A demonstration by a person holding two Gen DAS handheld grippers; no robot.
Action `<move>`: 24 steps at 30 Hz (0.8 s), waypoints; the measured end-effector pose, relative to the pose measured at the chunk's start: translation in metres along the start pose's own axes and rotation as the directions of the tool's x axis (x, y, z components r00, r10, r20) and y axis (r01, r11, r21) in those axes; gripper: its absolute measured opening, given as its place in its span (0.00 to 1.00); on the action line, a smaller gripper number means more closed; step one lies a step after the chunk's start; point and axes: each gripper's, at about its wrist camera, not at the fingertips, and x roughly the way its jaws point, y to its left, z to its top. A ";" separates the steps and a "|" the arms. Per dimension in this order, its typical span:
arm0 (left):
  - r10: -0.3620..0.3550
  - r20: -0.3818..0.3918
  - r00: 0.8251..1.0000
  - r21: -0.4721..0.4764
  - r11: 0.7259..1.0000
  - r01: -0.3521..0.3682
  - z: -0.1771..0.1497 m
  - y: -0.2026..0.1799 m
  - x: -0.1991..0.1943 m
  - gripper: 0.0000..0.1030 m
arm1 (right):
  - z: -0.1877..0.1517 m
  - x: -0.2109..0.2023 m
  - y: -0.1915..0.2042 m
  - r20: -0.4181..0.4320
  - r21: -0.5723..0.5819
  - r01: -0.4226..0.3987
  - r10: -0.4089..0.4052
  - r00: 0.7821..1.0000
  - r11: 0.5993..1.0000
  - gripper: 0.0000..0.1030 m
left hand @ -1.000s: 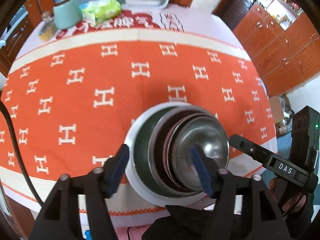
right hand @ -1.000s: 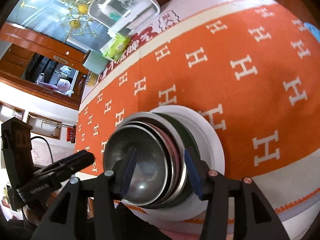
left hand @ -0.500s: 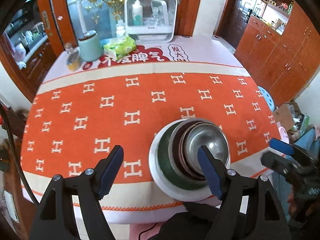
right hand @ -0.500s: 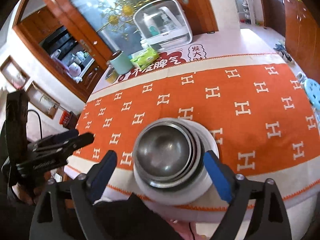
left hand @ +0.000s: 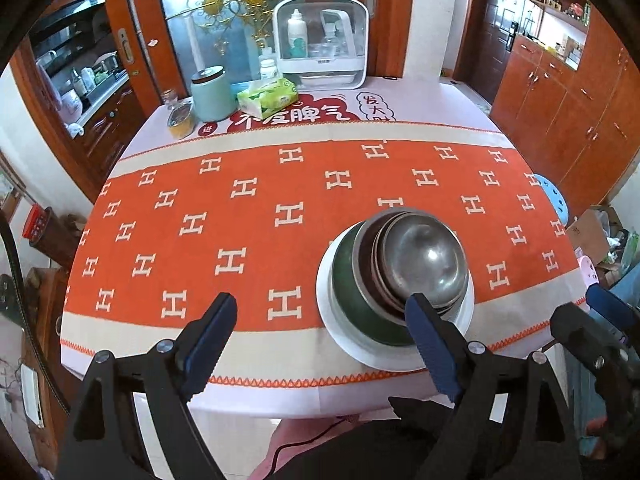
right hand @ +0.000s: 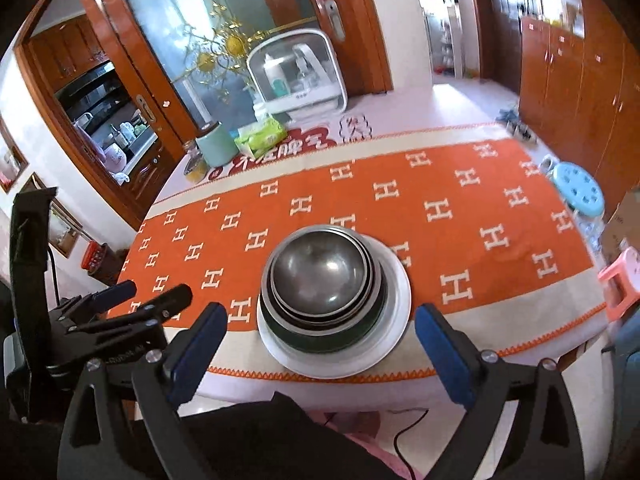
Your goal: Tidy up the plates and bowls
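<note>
Both tools have pulled back and upward from the nested stack of metal bowls (right hand: 326, 280), which a second ago sat between their blue pads; now the left tool (left hand: 320, 344) hangs above the near edge of the counter (left hand: 248, 396) with nothing between its pads, its jaws opening, one blue pad merely overlapping the stack's near rim in the left wrist view; the right tool (right hand: 320, 356) is likewise released and empty, its jaws opening wide on either side of the stack without touching it.

The stack itself has not shifted: a steel bowl sits inside further metal bowls, these inside a dark green bowl (left hand: 352, 304), all resting on a white round plate (right hand: 394, 320) near the front edge of the counter, on the orange cloth patterned with white H shapes (left hand: 248, 220); in my judgement the gathering into one pile is done and the task is at or near its end, since no other plate or bowl shows on the counter.

Writing: the repeated H letters on the cloth; large white Chinese characters on the red part of the mat beyond it (left hand: 296, 116), roughly "不发脾气", with "发大" on a cloud shape beside them; the green tissue pack (left hand: 268, 98) carries print too small to read.
</note>
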 end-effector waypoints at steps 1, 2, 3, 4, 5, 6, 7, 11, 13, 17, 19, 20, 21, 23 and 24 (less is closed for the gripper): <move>0.010 0.006 1.000 -0.005 1.000 -0.010 -0.003 0.001 -0.002 0.83 | -0.001 -0.001 0.004 0.001 -0.013 0.000 0.000 1.000 1.000 0.93; 0.013 0.011 1.000 -0.007 1.000 -0.013 -0.005 0.002 -0.004 0.83 | -0.003 -0.001 0.007 0.001 -0.024 -0.001 0.001 1.000 1.000 0.93; 0.019 0.022 1.000 -0.010 1.000 -0.019 -0.008 0.003 -0.006 0.83 | -0.004 -0.002 0.009 0.001 -0.029 0.001 -0.001 1.000 1.000 0.93; 0.021 0.027 0.999 -0.011 1.000 -0.021 -0.009 0.004 -0.008 0.85 | -0.005 -0.004 0.010 0.008 -0.031 0.008 -0.007 1.000 0.999 0.93; 0.025 0.031 0.999 -0.012 1.000 -0.025 -0.011 0.004 -0.010 0.86 | -0.005 -0.005 0.011 0.013 -0.033 0.011 -0.010 1.000 0.999 0.93; 0.027 0.034 0.999 -0.013 1.000 -0.027 -0.012 0.005 -0.011 0.88 | -0.007 -0.006 0.012 0.022 -0.036 0.011 -0.011 1.000 0.999 0.93; 0.028 0.038 0.999 -0.015 1.000 -0.027 -0.014 0.005 -0.012 0.89 | -0.007 -0.008 0.013 0.031 -0.038 0.012 -0.010 0.999 0.999 0.93; 0.030 0.069 0.997 -0.030 0.999 -0.028 -0.019 0.010 -0.021 0.99 | -0.010 -0.008 0.018 0.039 -0.054 0.011 -0.009 0.999 0.998 0.93; 0.045 0.086 0.995 -0.034 0.999 -0.042 -0.020 0.012 -0.025 0.99 | -0.010 -0.008 0.020 0.040 -0.061 0.013 -0.011 0.999 0.998 0.93; 0.070 0.113 0.991 -0.052 0.997 -0.065 -0.020 0.017 -0.031 0.99 | -0.010 -0.007 0.025 0.042 -0.072 0.015 -0.012 0.999 0.997 0.95; 0.087 0.133 0.987 -0.064 0.995 -0.079 -0.020 0.019 -0.034 0.99 | -0.010 -0.006 0.026 0.044 -0.077 0.012 -0.008 0.999 0.997 0.95; 0.096 0.147 0.984 -0.071 0.994 -0.086 -0.020 0.020 -0.036 0.99 | -0.010 -0.005 0.027 0.043 -0.079 0.010 -0.006 0.999 0.997 0.96; 0.101 0.156 0.983 -0.076 0.993 -0.090 -0.020 0.020 -0.038 0.99 | -0.010 -0.005 0.027 0.043 -0.081 0.009 -0.005 0.999 0.997 0.96; 0.118 0.181 0.976 -0.087 0.991 -0.103 -0.020 0.022 -0.043 0.99 | -0.010 -0.005 0.028 0.047 -0.085 0.007 -0.003 0.999 0.996 0.96; 0.124 0.191 0.974 -0.091 0.990 -0.108 -0.020 0.023 -0.044 0.99 | -0.009 -0.005 0.027 0.050 -0.086 0.006 -0.002 0.999 0.996 0.96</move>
